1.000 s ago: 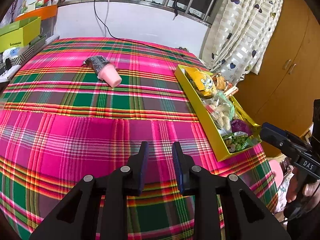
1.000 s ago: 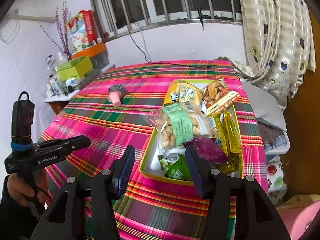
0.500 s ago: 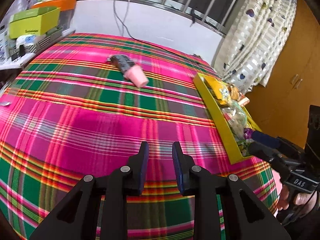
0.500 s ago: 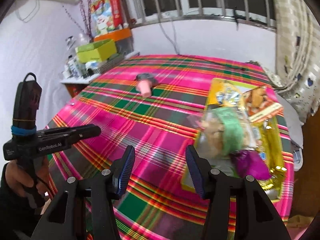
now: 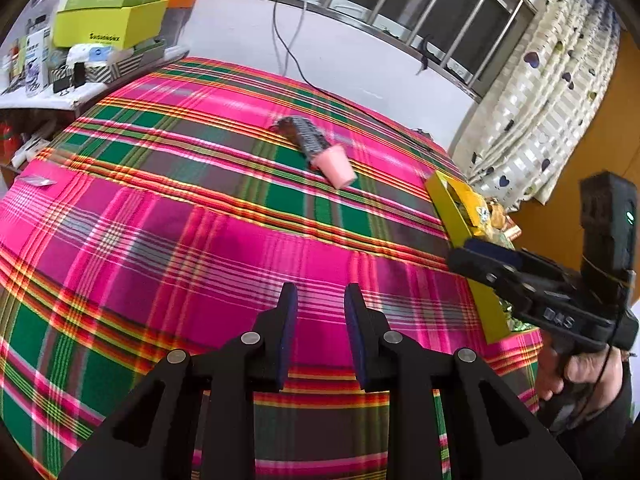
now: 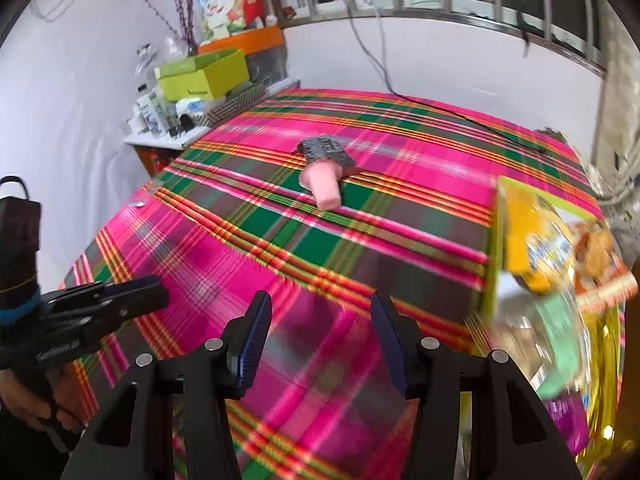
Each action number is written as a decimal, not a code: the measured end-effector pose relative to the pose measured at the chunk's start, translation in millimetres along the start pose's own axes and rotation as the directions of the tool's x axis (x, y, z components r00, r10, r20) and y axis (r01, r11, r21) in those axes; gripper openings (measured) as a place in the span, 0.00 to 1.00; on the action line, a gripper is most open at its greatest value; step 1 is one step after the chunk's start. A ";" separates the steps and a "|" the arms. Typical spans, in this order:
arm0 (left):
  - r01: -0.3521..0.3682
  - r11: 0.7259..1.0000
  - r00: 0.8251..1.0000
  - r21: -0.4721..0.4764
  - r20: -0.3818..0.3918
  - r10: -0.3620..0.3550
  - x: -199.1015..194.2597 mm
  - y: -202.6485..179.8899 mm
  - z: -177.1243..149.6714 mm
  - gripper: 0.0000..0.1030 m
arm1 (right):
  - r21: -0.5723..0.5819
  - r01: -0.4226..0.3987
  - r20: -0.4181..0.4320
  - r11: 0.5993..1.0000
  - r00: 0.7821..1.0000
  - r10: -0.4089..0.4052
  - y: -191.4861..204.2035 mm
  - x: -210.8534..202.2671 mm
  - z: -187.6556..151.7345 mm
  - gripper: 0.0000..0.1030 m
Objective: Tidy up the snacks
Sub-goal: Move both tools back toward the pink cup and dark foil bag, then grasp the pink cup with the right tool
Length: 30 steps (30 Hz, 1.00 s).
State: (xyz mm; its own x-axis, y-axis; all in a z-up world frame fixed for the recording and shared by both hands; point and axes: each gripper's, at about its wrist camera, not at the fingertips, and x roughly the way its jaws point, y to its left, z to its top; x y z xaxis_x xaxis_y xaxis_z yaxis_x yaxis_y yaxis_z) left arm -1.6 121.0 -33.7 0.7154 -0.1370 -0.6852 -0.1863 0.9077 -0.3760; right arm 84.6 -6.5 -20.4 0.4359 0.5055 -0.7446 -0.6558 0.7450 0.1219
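Note:
A pink snack cup with a grey patterned wrapper (image 5: 320,152) lies on its side on the plaid tablecloth, far ahead of both grippers; it also shows in the right wrist view (image 6: 323,172). A yellow tray (image 5: 456,216) at the table's right edge holds several snack bags; in the right wrist view the tray (image 6: 489,264) is blurred. My left gripper (image 5: 318,300) is open a little and empty above the cloth. My right gripper (image 6: 320,312) is open wide and empty, left of the tray, and shows in the left wrist view (image 5: 480,256).
The plaid tablecloth (image 5: 160,240) covers a large table. A side shelf at the back left carries a lime green box (image 5: 108,20) and small items. A black cable (image 5: 304,76) runs down the wall onto the table. Curtains (image 5: 552,92) hang at the right.
Both grippers have swung left, away from the tray and toward the pink cup. The tray has slid to the right edge of both views. Both stay empty.

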 end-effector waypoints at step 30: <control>-0.009 0.999 1.000 -0.038 0.021 0.010 9.7 37.8 37.6 0.24 | -0.052 0.039 -0.104 0.998 0.994 -0.044 -0.3 136.0 91.9 0.25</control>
State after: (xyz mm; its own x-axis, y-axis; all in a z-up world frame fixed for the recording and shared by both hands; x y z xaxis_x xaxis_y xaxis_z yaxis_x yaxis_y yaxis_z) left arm 23.6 168.9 -31.0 0.7274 -0.1194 -0.6758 -0.2184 0.8933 -0.3929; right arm 200.8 102.0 -61.4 0.3982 0.4244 -0.8132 -0.6697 0.7404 0.0585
